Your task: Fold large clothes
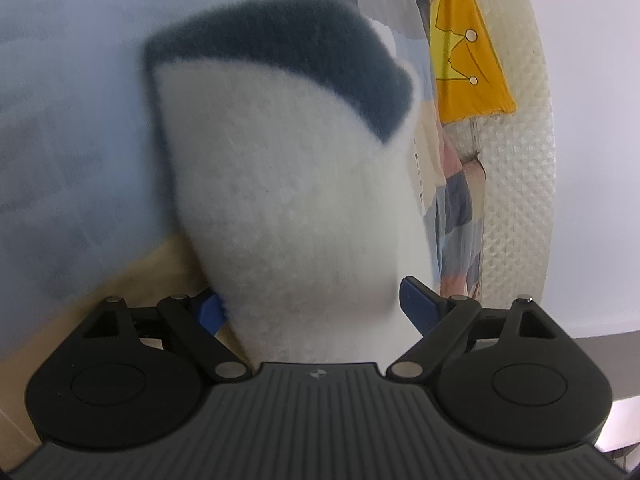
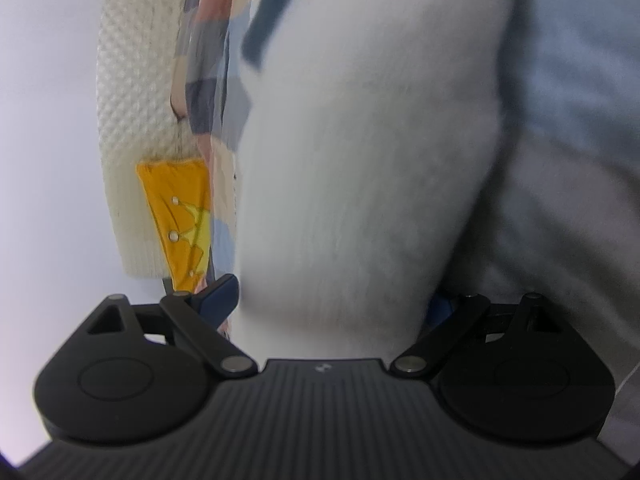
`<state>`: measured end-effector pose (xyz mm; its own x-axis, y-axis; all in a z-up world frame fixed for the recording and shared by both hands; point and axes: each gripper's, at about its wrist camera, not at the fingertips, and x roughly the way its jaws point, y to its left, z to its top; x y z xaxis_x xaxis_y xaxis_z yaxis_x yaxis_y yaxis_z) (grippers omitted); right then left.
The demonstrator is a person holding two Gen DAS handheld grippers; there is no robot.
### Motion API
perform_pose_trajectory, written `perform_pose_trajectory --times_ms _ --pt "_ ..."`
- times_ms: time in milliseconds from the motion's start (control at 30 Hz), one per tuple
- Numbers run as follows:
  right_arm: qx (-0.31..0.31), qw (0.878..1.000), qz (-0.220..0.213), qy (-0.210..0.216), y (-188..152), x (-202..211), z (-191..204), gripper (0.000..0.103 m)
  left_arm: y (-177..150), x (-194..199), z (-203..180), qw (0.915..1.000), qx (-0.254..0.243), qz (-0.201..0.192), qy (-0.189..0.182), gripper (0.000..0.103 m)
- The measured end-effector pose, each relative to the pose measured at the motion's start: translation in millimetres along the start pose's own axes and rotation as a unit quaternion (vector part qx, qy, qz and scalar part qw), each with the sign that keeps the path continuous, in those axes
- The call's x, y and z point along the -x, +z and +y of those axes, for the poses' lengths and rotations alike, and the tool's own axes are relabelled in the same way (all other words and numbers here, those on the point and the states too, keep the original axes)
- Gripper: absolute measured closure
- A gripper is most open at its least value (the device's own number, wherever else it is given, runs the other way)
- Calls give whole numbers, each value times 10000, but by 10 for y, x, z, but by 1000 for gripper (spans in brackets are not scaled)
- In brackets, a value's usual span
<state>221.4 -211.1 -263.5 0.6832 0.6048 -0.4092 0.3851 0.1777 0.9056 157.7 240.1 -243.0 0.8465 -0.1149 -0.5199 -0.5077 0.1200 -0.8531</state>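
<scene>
Sweater (image 1: 288,200) between left gripper (image 1: 316,308) fingers

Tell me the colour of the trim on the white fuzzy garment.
Dark blue-grey trim along the white fuzzy garment's edge, clearest in the left wrist view.

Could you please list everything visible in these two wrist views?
fluffy garment: one, white with dark blue-grey trim, between the jaws in both views.
yellow cloth: one, yellow with crown print, behind the garment.
textured fabric: one, cream, beside the yellow cloth.
patchwork fabric: one, blue, pink and beige, behind the garment.
left gripper: one, black with blue pads, jaws wide, garment between.
right gripper: one, black with blue pads, garment between the jaws.
</scene>
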Motion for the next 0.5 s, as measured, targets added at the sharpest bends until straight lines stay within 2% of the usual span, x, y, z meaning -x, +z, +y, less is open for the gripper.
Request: perform_pose_trajectory --times_ms 300,500 --pt "-52 9984 -556 -91 14 185 -55 9 119 60 16 9994 101 -304 104 14" --pt "-99 9983 -558 -162 22 191 -90 9 151 39 49 9992 137 -335 139 14"
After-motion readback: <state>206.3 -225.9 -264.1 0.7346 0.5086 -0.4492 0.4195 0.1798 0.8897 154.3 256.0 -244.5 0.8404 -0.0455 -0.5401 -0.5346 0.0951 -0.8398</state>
